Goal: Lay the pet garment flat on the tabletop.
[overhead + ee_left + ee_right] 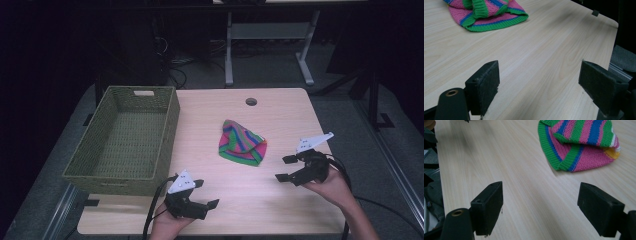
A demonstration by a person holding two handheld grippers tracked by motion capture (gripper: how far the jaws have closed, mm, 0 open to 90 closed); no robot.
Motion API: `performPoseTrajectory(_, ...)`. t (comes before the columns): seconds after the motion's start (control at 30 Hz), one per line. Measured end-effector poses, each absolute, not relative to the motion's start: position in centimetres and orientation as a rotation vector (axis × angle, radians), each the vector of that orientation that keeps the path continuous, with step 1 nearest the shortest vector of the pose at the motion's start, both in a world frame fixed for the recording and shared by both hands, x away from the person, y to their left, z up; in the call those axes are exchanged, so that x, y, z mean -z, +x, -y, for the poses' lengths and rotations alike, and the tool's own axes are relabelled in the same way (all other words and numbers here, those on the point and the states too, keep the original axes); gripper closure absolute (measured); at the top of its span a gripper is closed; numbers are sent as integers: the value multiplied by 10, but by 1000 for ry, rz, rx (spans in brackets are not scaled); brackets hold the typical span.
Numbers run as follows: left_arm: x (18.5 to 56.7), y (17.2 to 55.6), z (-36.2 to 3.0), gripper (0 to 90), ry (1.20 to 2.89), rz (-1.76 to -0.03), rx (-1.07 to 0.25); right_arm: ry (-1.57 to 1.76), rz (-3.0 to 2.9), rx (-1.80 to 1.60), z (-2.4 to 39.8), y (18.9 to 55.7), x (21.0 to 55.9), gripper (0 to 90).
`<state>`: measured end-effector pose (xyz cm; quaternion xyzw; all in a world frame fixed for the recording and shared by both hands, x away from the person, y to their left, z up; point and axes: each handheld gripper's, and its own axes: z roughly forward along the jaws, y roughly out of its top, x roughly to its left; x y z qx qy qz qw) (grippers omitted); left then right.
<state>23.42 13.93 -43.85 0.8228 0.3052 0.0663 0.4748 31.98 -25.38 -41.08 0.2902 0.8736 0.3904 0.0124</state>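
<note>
High view layout: a striped knit hat (242, 143) lies crumpled near the middle of the wooden table (280, 210), with a green woven basket (125, 140) well apart at the table's left side.
Left gripper (206, 194): held low at the near edge, jaws spread wide, nothing between them.
Right gripper (285, 168): held at the near right, jaws likewise spread and empty.
Hat from the left gripper view: the hat (486, 13) sits ahead and to the upper left of the pads (489, 85), well apart.
Hat from the right gripper view: the hat (581, 143) lies ahead and to the right, its ribbed green brim facing the jaws.
Long axis: runs roughly from the far left to the near right of the table.
Nearer hand: the right one, by my judgement; its open jaws already point toward the hat's near right edge, so the brim there looks like the likely grasp.
</note>
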Motion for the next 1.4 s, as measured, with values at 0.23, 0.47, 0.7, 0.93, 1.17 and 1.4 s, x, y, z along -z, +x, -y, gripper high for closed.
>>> performPoseTrajectory(0.23, 439, 235, -140, 166, 2010, -748, -165, 901, -2742, -1188, 243, 336, 410, 176)
performPoseTrajectory(0.47, 438, 236, -142, 166, 1994, -761, -165, 883, -2766, -1162, 232, 345, 409, 176)
performPoseTrajectory(0.7, 438, 237, -142, 166, 1985, -765, -156, 864, -2782, -1150, 222, 355, 403, 178)
performPoseTrajectory(0.93, 438, 238, -143, 166, 1975, -771, -154, 834, -2792, -1155, 212, 363, 398, 187)
performPoseTrajectory(1.17, 438, 238, -143, 166, 1980, -770, -161, 811, -2801, -1146, 200, 374, 396, 191)
performPoseTrajectory(1.4, 438, 238, -143, 166, 1976, -768, -162, 809, -2819, -1128, 187, 389, 393, 197)
